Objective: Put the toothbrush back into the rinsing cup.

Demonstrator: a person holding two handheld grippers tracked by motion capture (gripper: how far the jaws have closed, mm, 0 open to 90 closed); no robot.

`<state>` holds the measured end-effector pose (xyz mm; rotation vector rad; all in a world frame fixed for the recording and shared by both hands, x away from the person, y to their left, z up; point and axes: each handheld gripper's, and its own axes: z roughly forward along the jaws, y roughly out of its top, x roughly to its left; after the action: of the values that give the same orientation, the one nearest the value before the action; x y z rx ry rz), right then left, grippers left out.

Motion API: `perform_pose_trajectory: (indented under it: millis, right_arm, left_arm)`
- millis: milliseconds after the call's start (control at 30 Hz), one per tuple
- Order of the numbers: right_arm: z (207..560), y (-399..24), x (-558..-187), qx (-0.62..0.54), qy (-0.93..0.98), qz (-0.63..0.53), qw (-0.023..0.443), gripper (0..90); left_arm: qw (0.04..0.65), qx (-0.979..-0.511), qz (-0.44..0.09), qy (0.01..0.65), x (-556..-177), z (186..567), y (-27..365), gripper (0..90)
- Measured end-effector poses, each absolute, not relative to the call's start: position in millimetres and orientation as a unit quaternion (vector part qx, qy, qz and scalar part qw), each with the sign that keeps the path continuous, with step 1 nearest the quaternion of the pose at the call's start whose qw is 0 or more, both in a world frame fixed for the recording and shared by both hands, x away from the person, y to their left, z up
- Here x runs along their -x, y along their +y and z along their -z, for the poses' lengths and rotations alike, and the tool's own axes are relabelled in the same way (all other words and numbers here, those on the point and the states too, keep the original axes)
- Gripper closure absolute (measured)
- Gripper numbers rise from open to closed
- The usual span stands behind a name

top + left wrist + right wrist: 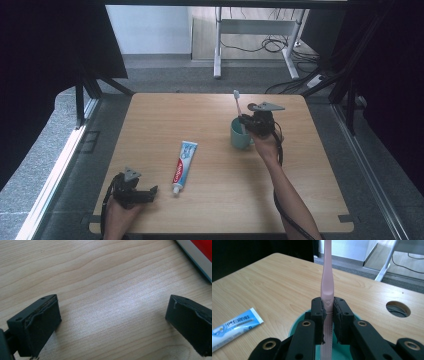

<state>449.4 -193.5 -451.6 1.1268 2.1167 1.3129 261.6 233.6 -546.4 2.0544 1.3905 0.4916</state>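
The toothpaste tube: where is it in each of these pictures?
High view: toothpaste tube lies mid-table, left of the teal cup.
Left gripper view: its edge crosses the top right corner.
Right gripper view: at the lower left.
Shared landmark: the wooden table.

Both grippers matte black; left gripper (134,192) and right gripper (258,121) each topped by grey three-cornered plate. Brass-ringed pivot holes on linkage arms. Worn, frayed jaw pads. Black cable trails along each bare forearm.
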Motion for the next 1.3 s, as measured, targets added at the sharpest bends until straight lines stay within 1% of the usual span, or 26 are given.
perform_pose_trajectory:
  millis: [333, 1300]
  right_arm:
    - [469, -193, -448, -0.408, 0.765, -0.46, 0.193, 78.3]
    - [483, -191, -456, -0.423, 0.785, -0.422, 0.167, 77.0]
  left_arm:
    - [0.302, -0.775, -0.185, 0.524, -262, 546, 234, 0.0]
    - [0.302, -0.775, -0.185, 0.524, -262, 546, 234, 0.0]
